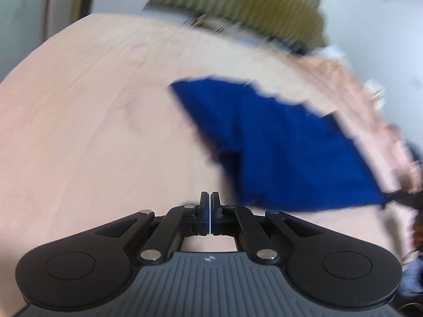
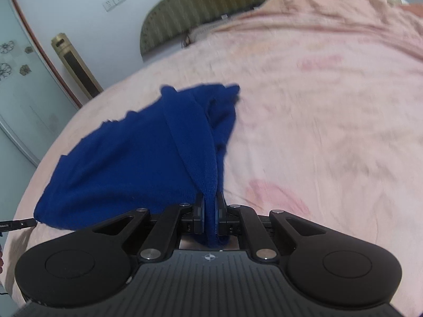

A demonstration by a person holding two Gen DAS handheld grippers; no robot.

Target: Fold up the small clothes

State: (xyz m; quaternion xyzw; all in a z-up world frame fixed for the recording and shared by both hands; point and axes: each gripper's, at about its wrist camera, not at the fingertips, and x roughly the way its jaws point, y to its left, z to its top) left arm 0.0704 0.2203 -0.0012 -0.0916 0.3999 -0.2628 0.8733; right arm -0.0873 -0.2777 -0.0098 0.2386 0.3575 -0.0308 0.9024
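While the left gripper point(image 1: 210, 198) is hovering pressed together and empty, the right gripper point(image 2: 210, 206) is pinching a bunched fold of the blue knit garment point(image 2: 127, 158), lying on the pink bedspread point(image 2: 330, 132), presumably to fold it.

The blue garment point(image 2: 127, 163) is a soft, matt knit. The pink bedsheet point(image 2: 330, 132) is smooth cloth. The right gripper point(image 2: 210, 206) is matt black plastic.
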